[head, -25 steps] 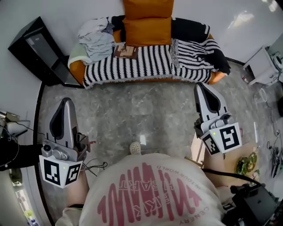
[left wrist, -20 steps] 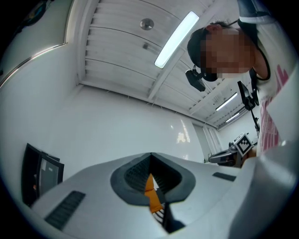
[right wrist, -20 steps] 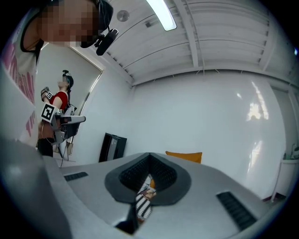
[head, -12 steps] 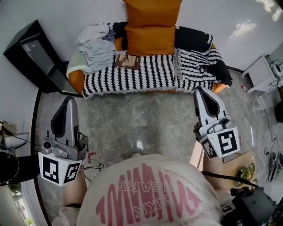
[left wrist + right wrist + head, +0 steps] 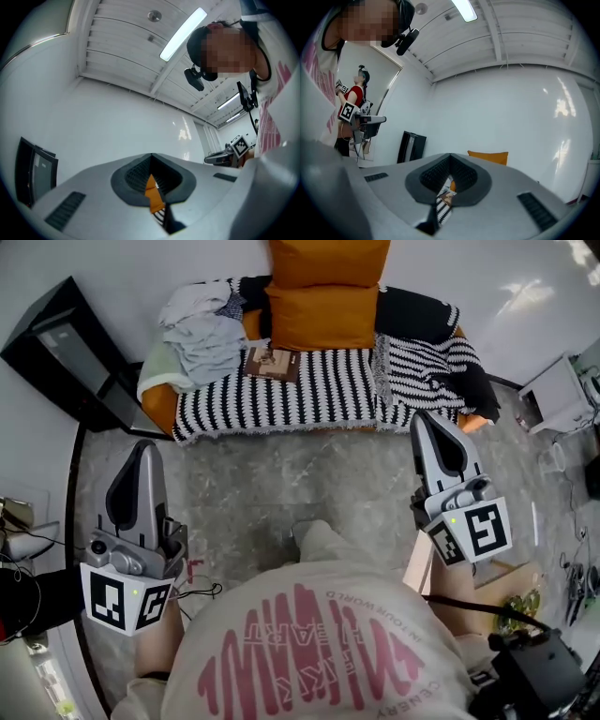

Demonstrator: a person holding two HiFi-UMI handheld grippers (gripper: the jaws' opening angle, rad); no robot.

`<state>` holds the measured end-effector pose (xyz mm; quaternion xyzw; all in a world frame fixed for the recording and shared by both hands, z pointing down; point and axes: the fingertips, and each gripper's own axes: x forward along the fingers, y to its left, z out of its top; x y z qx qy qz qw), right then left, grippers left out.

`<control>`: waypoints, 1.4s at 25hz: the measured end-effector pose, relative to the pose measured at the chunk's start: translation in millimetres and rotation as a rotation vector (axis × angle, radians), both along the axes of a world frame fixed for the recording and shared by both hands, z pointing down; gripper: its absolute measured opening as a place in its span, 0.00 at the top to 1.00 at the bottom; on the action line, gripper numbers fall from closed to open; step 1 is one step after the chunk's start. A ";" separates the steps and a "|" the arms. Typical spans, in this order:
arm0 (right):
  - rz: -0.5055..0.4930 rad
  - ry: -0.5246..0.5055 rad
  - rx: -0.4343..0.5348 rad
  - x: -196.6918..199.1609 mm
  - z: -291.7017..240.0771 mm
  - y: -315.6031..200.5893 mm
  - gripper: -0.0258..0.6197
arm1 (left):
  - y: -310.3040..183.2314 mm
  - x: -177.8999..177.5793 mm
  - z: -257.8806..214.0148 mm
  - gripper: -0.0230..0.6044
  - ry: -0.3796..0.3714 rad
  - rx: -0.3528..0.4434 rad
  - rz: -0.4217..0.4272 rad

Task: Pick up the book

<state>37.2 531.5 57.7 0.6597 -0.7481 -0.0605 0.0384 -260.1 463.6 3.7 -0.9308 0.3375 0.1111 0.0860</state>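
A: Where was the book seen?

B: It was seen lying flat on the sofa, just in front of the orange cushion.

A: And the grippers?

B: The left gripper and right gripper were both seen closed and empty, well short of the sofa. The book was judged light, thin and stiff, best pinched at its near edge.

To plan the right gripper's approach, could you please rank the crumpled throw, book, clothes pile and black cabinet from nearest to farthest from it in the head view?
From the right gripper:
1. crumpled throw, just ahead of it
2. book, ahead and to the left
3. clothes pile, further left
4. black cabinet, far left
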 end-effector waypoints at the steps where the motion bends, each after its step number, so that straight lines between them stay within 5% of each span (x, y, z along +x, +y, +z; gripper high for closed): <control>1: -0.002 -0.008 0.001 3.2 1.3 -5.5 0.95 | -2.4 3.1 2.0 0.95 -0.010 0.001 -0.002; 18: -0.229 -0.017 -0.040 57.6 16.4 -204.5 0.95 | -125.7 41.3 19.3 0.95 -0.041 -0.058 -0.255; 31: -0.388 -0.001 -0.082 90.3 29.9 -326.8 0.95 | -217.0 97.6 21.7 0.95 -0.024 -0.051 -0.365; 35: -0.406 -0.014 -0.108 92.3 39.3 -344.2 0.95 | -236.2 110.8 27.7 0.95 -0.100 -0.045 -0.365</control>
